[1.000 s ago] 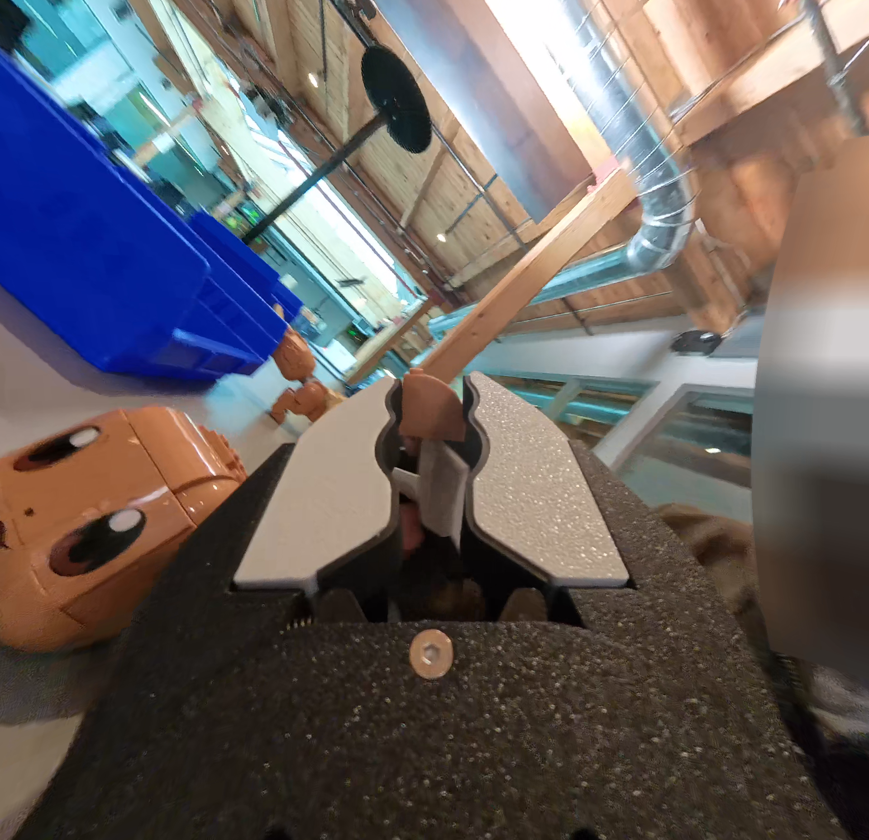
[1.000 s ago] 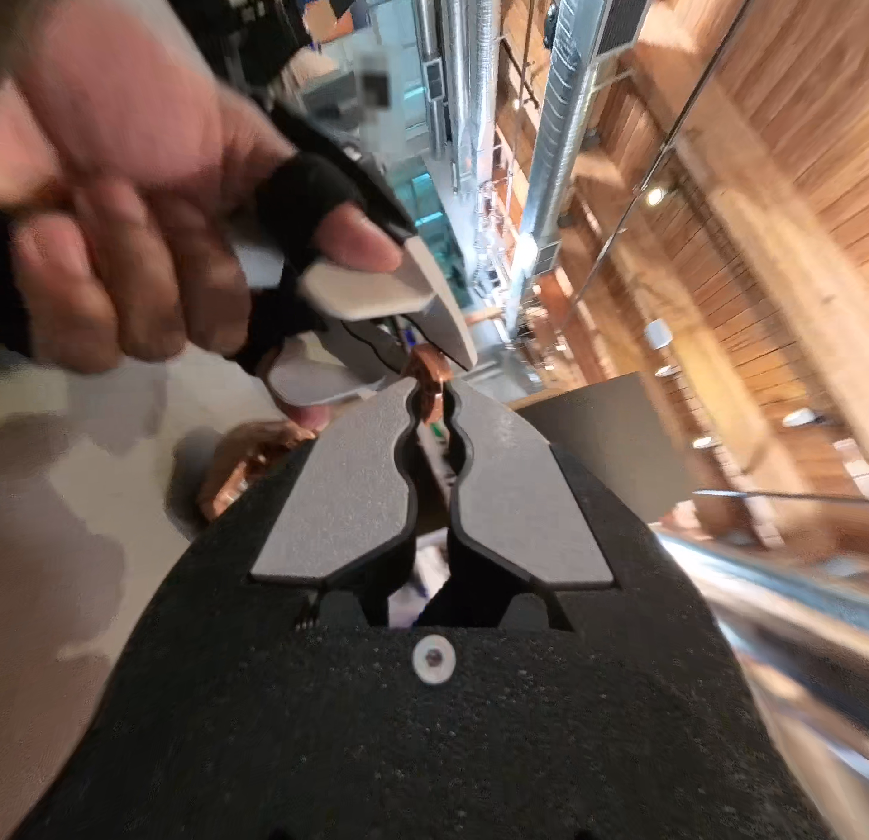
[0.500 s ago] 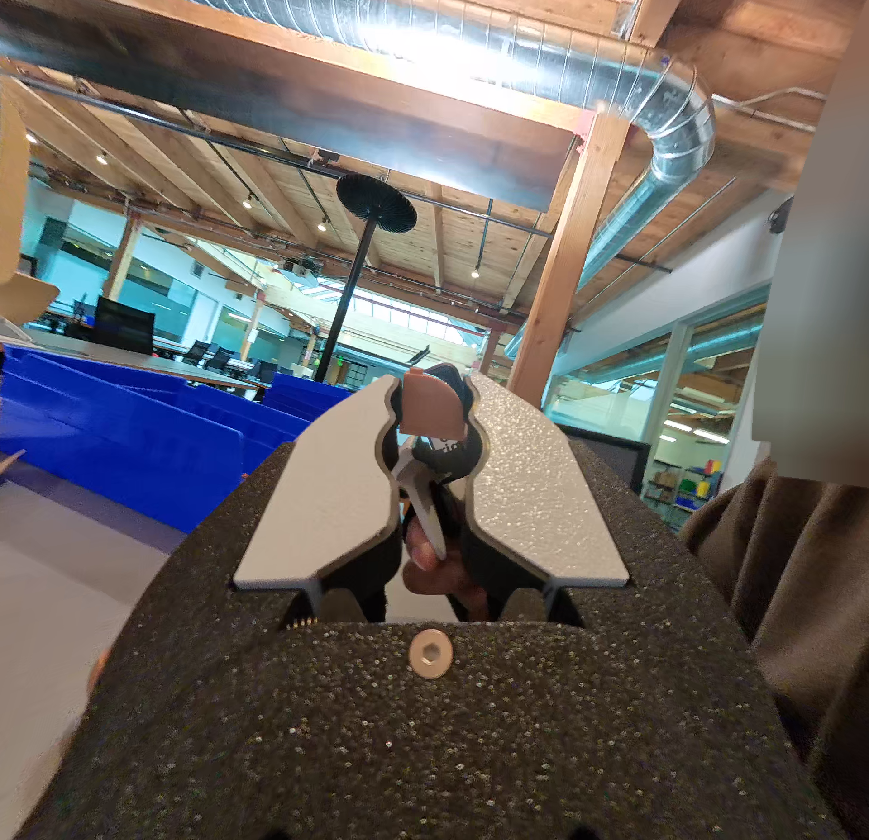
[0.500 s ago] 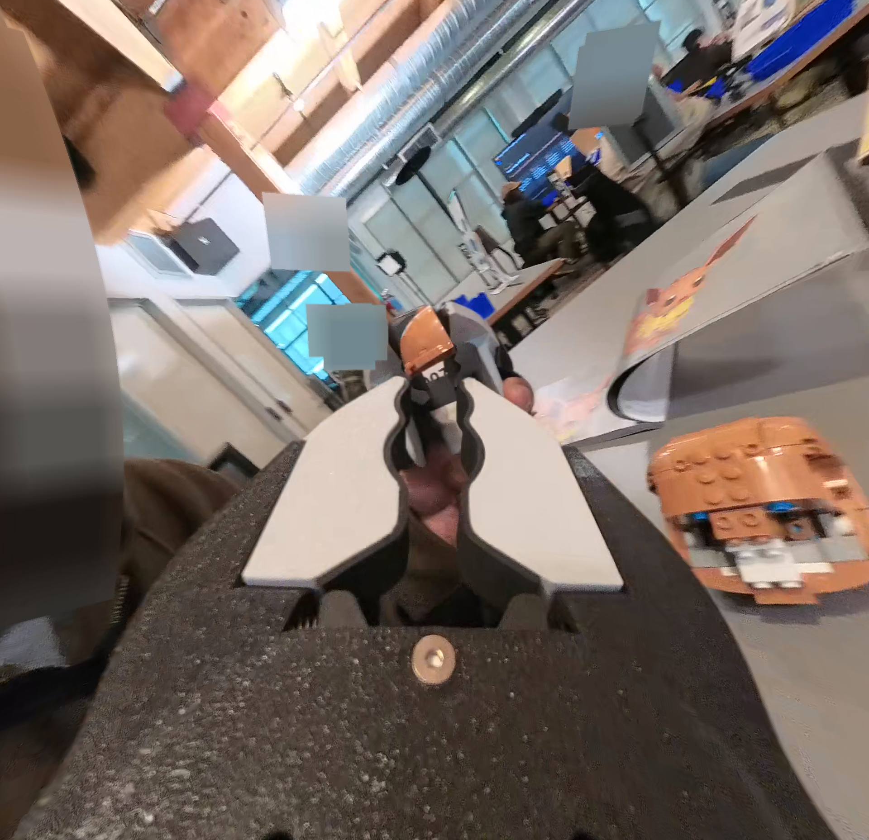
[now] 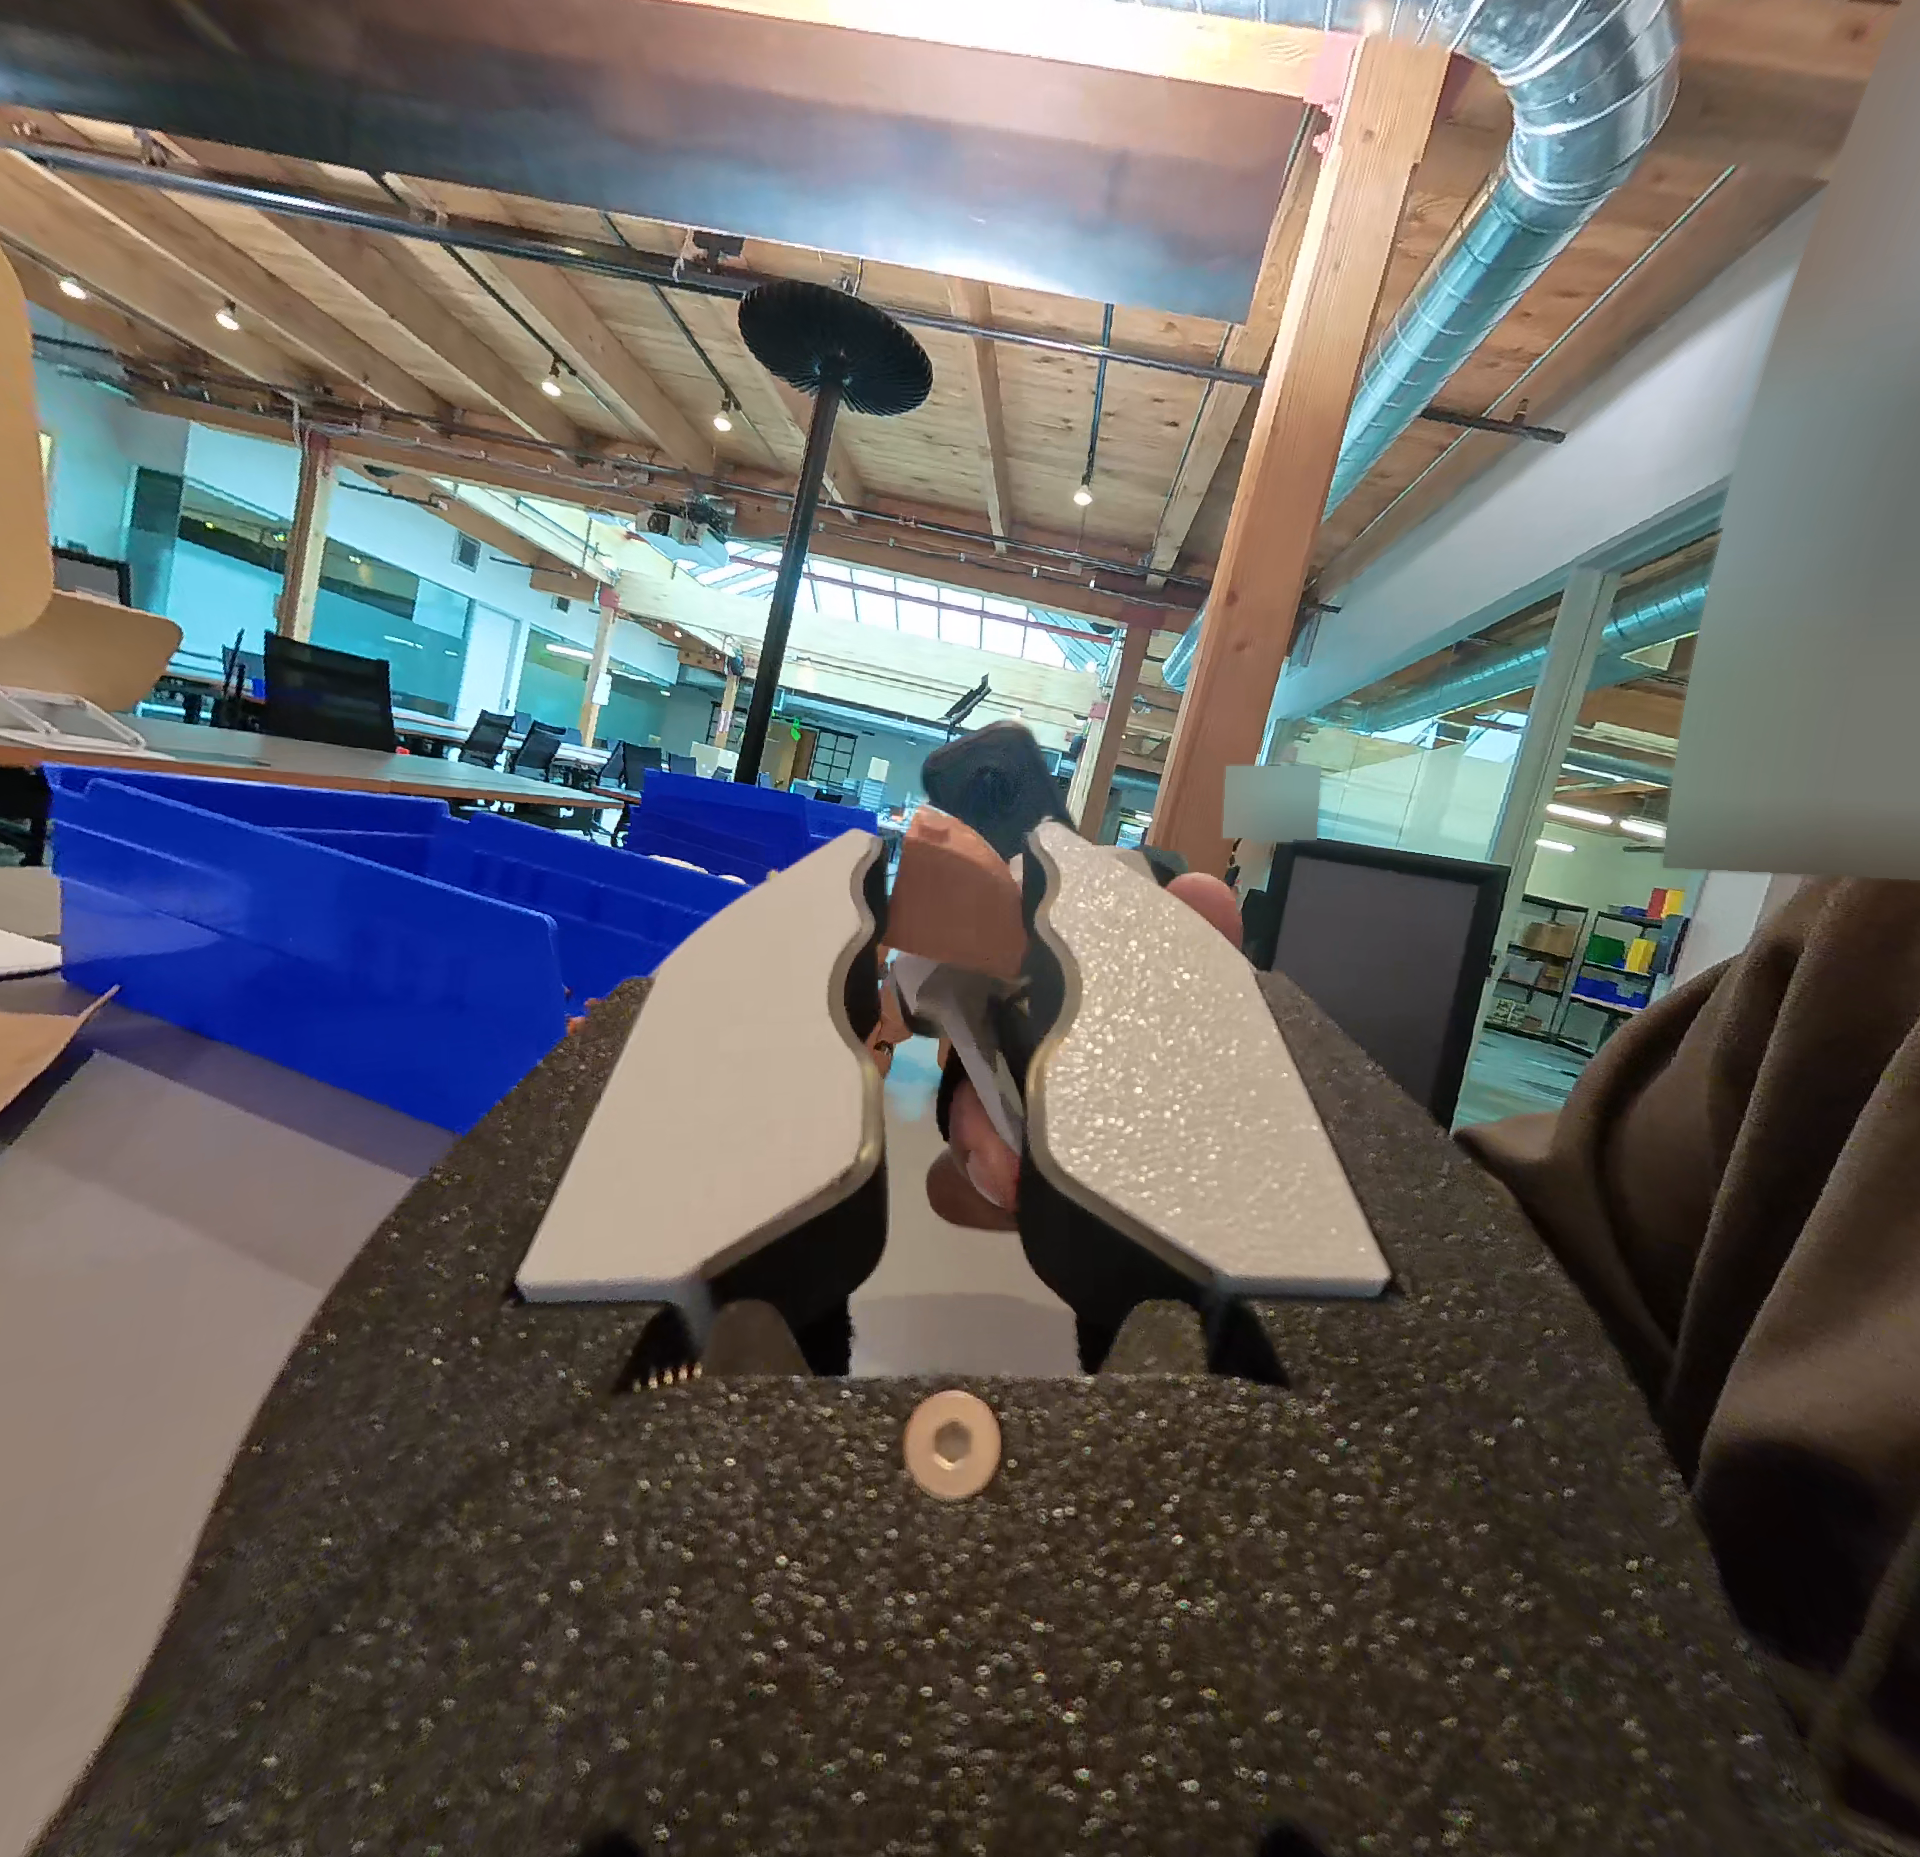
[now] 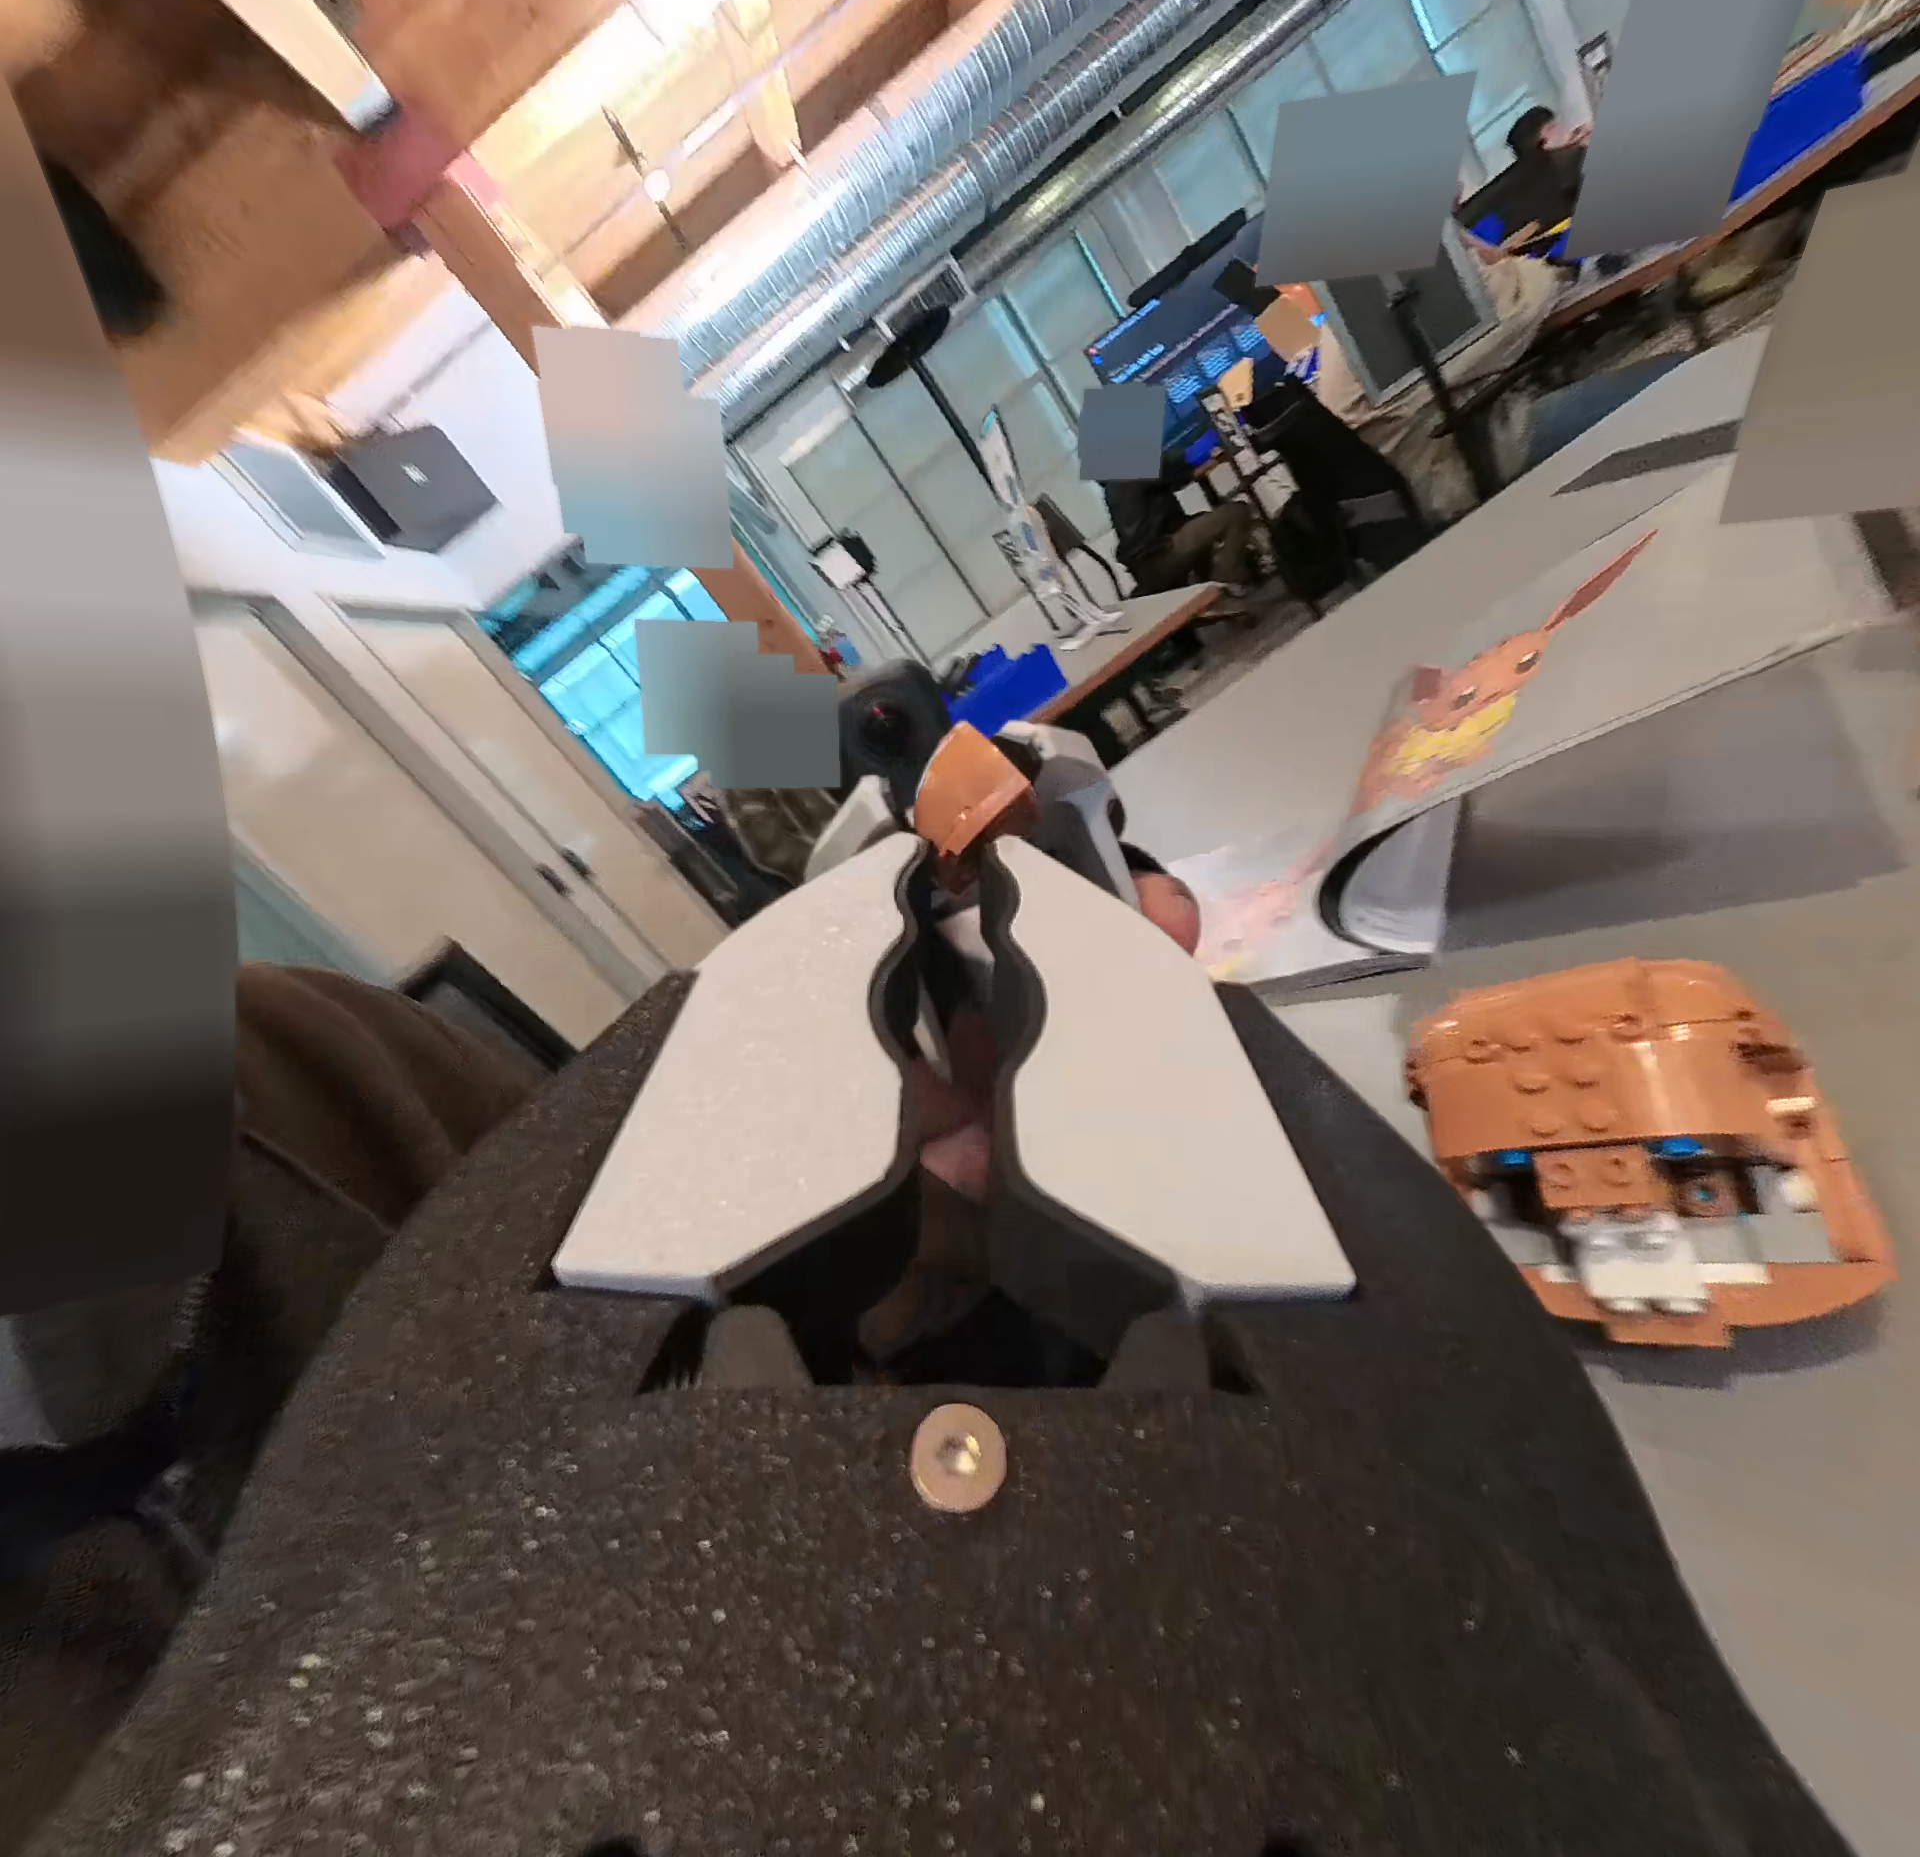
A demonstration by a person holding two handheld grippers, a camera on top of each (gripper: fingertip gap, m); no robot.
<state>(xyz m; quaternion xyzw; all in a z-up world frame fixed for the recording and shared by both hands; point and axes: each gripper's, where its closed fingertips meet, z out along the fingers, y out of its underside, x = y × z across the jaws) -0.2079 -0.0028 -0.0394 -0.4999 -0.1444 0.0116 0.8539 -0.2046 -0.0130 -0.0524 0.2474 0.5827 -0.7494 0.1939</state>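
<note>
brown brick piece (image 5: pixel 951 908) pinched by both grippers; only the right view shows the brick head (image 6: pixel 1652 1142).

Left wrist view: sits low behind the left gripper (image 5: pixel 951 898), facing level across the grey table (image 5: pixel 156 1236); long blue plastic bins (image 5: pixel 312 934) mid-left, timber ceiling above.
Right wrist view: sits behind the right gripper (image 6: pixel 961 857), tilted, facing over the table toward the brown brick-built toy head (image 6: pixel 1621 1132) at right.
Shared: each view sees the other gripper close, tip to tip, around one small brown curved brick (image 5: pixel 956 908).
</note>
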